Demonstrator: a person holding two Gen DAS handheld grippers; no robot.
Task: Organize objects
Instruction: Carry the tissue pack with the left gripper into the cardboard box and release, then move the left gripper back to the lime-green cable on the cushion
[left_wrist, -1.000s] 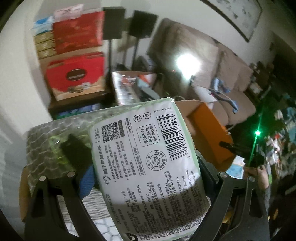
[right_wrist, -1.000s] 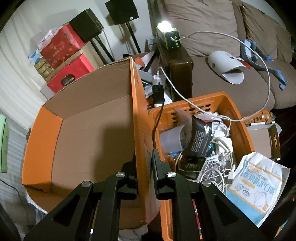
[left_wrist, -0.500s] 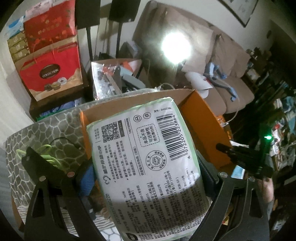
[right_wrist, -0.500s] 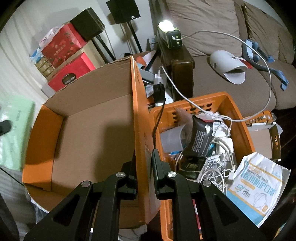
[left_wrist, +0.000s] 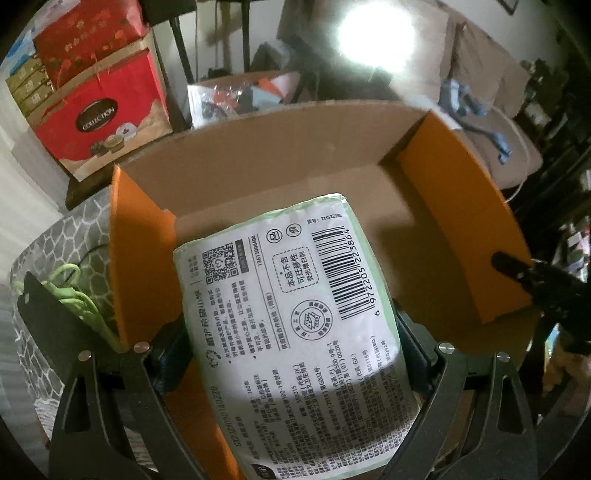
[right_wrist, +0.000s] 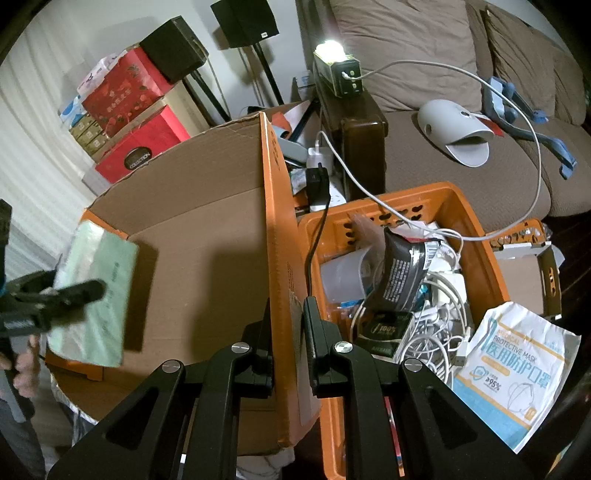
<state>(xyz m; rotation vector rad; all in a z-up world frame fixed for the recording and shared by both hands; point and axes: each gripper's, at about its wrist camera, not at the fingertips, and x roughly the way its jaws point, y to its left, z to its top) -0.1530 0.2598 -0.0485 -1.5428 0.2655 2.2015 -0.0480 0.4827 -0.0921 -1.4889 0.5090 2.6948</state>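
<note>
Between L fingers: left gripper clamped on tissue pack, one finger each side of pack; pale green wrapper, white label w/ barcode + QR facing cam.
L gripper, seen from R cam: left gripper at far-left edge, dark finger across the tissue pack; a hand shows just below it.
Pack position: held over open cardboard box, at box's near-left side, above the floor of the box; can't tell if it touches the floor. Pack sticks out fwd beyond L fingertips, tilted.
R tongs: right gripper pinched on an upright orange side flap of the cardboard box, one finger inside box, one outside. From L cam, right gripper shows dark at the flap's right edge.
Box: brown inside, orange outer faces, flaps up.
Right of box: orange plastic crate just beside the flap, crammed w/ white cables, chargers, dark pouch.
Beside crate: mask packet, blue/white, leaning at its right corner.
Left of box: green cord on patterned cloth.
Further out: red gift boxes stacked at back-left, black speakers on stands, brown sofa, lit lamp on a dark stand.
</note>
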